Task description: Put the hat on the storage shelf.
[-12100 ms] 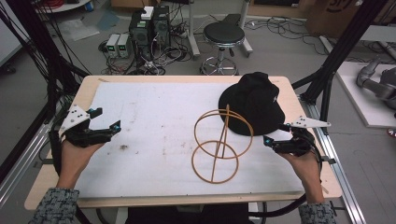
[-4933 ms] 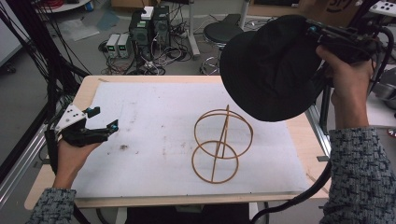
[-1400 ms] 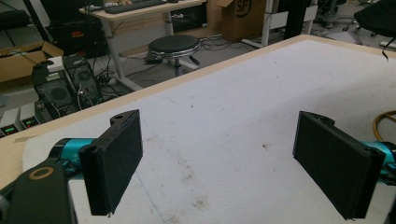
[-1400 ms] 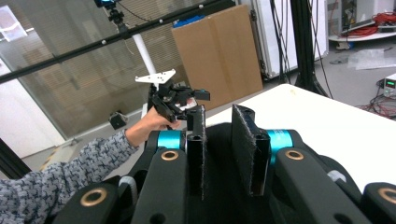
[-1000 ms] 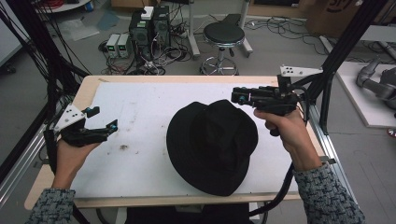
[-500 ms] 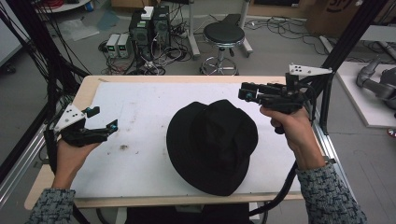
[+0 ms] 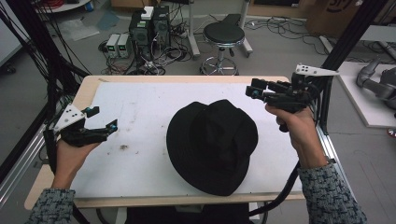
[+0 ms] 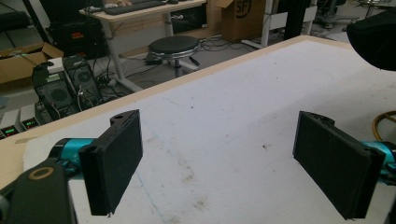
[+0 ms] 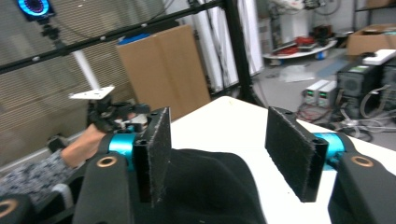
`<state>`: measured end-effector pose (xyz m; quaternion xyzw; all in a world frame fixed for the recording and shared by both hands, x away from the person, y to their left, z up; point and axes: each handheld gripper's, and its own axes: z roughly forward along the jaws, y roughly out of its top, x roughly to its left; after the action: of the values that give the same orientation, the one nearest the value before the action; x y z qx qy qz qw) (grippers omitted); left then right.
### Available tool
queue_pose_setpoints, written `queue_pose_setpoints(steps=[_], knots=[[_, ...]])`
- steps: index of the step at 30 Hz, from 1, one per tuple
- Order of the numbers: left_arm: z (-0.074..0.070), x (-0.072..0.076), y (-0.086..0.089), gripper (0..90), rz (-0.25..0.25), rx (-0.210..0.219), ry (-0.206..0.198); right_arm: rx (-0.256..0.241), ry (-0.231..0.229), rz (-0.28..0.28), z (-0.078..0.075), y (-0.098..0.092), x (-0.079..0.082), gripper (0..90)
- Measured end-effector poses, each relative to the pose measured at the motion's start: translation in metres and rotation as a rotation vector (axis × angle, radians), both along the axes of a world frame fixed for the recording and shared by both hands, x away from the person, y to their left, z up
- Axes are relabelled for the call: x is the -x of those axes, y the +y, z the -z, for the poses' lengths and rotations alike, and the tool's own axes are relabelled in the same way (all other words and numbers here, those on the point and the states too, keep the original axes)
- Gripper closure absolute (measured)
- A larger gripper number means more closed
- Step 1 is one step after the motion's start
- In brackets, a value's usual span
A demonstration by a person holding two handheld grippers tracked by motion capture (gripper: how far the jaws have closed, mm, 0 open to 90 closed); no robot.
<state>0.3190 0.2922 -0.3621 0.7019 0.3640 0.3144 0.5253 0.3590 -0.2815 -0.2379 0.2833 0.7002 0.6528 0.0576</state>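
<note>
A black brimmed hat sits in the middle of the white table top, covering the wire stand. My right gripper hovers above the table's right side, beyond the hat's far right brim, open and empty. In the right gripper view its jaws stand apart over the hat. My left gripper rests at the table's left edge, open, nothing in it. The left gripper view shows its wide-apart jaws, the hat's brim at the top right and a bit of gold wire ring.
A black stool and computer boxes stand on the floor beyond the table's far edge. A black frame post rises just right of my right gripper. Bare white surface lies between the hat and my left hand.
The hat went from the table's right side up into the air and down over the wire stand. My right gripper let go and drew back to the right. The left gripper stayed put.
</note>
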Motion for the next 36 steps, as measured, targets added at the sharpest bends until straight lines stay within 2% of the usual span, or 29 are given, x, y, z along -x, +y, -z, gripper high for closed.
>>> queue_pose_setpoints(steps=[6, 16, 20, 25, 28, 30, 32, 35, 36], knots=[[0.0, 0.0, 0.0, 16.2, 0.001, -0.001, 0.0, 0.019, 0.001, 0.086, 0.007, -0.013, -0.005, 31.2], [0.001, -0.003, -0.002, 16.2, 0.006, 0.0, 0.002, 0.07, 0.005, 0.221, 0.02, -0.032, -0.009, 21.7], [0.001, -0.004, -0.003, 16.2, 0.007, -0.003, 0.003, 0.083, -0.008, 0.284, 0.026, -0.038, -0.007, 12.5], [0.001, -0.004, -0.002, 16.2, 0.003, 0.003, 0.0, 0.124, -0.022, 0.405, 0.037, -0.044, -0.003, 12.1], [0.0, -0.003, -0.002, 16.2, 0.004, -0.001, -0.001, 0.13, -0.042, 0.452, 0.044, -0.049, -0.001, 11.6], [0.0, -0.003, -0.001, 16.2, 0.003, 0.0, 0.0, 0.133, -0.038, 0.478, 0.05, -0.052, 0.0, 11.6], [0.001, -0.002, -0.001, 16.2, 0.001, 0.003, -0.002, 0.153, -0.046, 0.535, 0.055, -0.054, 0.001, 11.6], [0.001, -0.001, 0.0, 16.2, -0.007, -0.002, -0.005, 0.164, -0.05, 0.571, 0.064, -0.056, 0.003, 11.6], [0.001, -0.001, 0.0, 16.2, -0.015, -0.001, -0.008, 0.188, -0.064, 0.592, 0.067, -0.056, 0.004, 11.6]])
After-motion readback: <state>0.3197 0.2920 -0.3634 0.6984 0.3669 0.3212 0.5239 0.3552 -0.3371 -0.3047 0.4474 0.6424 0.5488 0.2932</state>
